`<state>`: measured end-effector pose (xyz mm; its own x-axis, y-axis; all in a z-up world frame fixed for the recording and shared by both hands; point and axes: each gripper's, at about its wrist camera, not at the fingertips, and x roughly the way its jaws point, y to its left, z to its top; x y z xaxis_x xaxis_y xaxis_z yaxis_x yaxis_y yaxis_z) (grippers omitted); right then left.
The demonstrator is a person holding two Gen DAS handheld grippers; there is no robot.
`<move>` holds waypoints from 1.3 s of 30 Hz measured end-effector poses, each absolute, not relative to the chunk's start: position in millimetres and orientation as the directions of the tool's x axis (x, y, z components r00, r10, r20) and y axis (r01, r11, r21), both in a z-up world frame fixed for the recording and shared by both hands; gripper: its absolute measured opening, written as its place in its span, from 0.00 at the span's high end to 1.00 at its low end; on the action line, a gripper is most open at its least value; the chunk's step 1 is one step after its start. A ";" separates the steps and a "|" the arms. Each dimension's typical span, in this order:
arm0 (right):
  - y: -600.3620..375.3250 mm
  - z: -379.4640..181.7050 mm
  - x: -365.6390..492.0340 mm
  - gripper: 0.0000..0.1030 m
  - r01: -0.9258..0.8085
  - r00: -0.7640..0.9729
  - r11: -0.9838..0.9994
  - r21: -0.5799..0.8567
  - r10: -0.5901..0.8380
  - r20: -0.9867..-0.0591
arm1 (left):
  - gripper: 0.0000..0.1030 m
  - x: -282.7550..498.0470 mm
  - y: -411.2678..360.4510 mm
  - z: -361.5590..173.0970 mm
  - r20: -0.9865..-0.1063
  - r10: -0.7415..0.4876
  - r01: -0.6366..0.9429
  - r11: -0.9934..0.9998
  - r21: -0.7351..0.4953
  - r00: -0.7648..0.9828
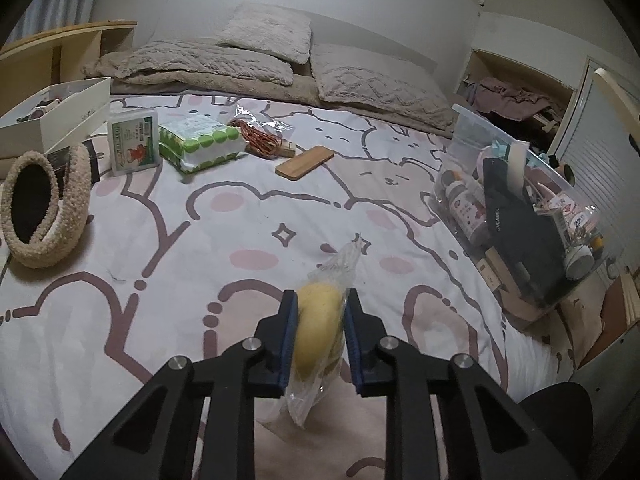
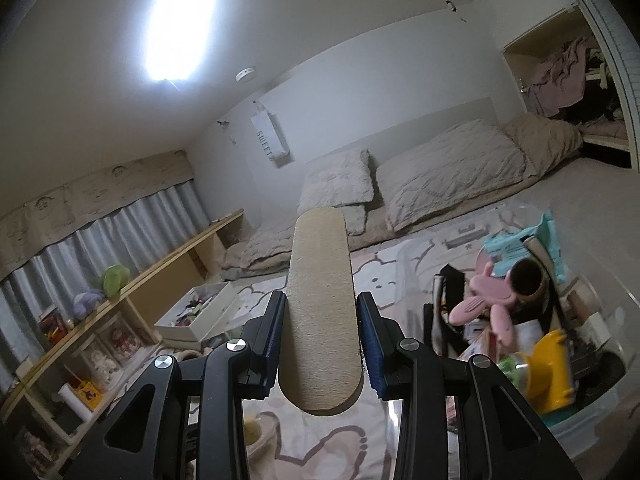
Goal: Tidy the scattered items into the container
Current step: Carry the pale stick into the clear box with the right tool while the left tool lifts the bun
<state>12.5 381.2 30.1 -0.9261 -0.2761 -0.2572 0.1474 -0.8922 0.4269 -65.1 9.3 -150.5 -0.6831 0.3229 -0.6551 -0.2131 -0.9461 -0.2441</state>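
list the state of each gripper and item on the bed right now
left gripper: shut on the bagged yellow sponge, lifted
right gripper: shut on the wooden board, raised
clear container: open, crowded
white box: open
tissue pack: lying flat

Beige pillows (image 1: 268, 34) and a folded quilt (image 1: 192, 66) lie at the bed's (image 1: 160, 240) head; grey curtains (image 2: 104, 224) hang above a wooden shelf (image 2: 132, 280).

Gripper (image 1: 319, 300) around bagged sponge (image 1: 318, 330) (yellow)
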 end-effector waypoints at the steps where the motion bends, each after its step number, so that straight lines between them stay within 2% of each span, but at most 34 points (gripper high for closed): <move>1: 383.0 30.8 13.1 0.65 0.146 -0.927 -0.892 0.428 -0.274 -0.256 | 0.78 -64.9 7.9 -150.9 -0.658 0.317 -0.210 -0.948 -0.239 -0.683; 8: 393.0 29.0 15.0 0.65 0.139 -0.928 -0.883 0.449 -0.275 -0.252 | 0.72 -65.5 15.5 -158.4 -0.694 0.321 -0.259 -0.946 -0.197 -0.644; 9: 394.3 28.6 14.9 0.65 0.138 -0.928 -0.882 0.452 -0.275 -0.253 | 0.66 -64.7 20.4 -160.5 -0.704 0.317 -0.269 -0.946 -0.183 -0.636; 11: 397.7 26.7 14.7 0.65 0.134 -0.926 -0.879 0.458 -0.275 -0.257 | 0.62 -63.6 32.8 -169.1 -0.732 0.311 -0.294 -0.943 -0.157 -0.606; 14: 403.6 24.5 17.0 0.65 0.127 -0.926 -0.876 0.465 -0.273 -0.262 | 0.41 -61.0 41.6 -183.7 -0.761 0.338 -0.309 -0.932 -0.189 -0.554; 16: 407.4 22.9 18.5 0.65 0.123 -0.925 -0.874 0.469 -0.272 -0.264 | 0.19 -59.6 44.6 -191.6 -0.779 0.341 -0.299 -0.932 -0.207 -0.526; 21: 414.3 18.0 20.7 0.65 0.123 -0.923 -0.866 0.484 -0.279 -0.265 | 0.00 -58.0 46.7 -195.6 -0.793 0.332 -0.284 -0.936 -0.209 -0.510; 26: 421.2 14.0 19.5 0.65 0.137 -0.915 -0.857 0.497 -0.302 -0.269 | 0.00 -82.9 51.0 -204.0 -0.859 0.257 -0.310 -0.943 -0.122 -0.443; 31: 428.3 15.2 17.9 0.65 0.140 -0.910 -0.860 0.491 -0.307 -0.279 | 0.00 -94.9 64.4 -211.3 -0.893 0.301 -0.413 -0.899 -0.149 -0.335; 39: 452.4 28.2 13.3 0.65 0.087 -0.917 -0.892 0.444 -0.245 -0.314 | 0.00 -99.4 84.2 -214.6 -0.918 0.256 -0.463 -0.882 -0.093 -0.304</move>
<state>13.3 452.4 28.2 -0.9174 -0.2449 -0.3135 0.0866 -0.8921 0.4435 -99.4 84.2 -214.6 -0.3039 0.2564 -0.9176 -0.4628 -0.8816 -0.0931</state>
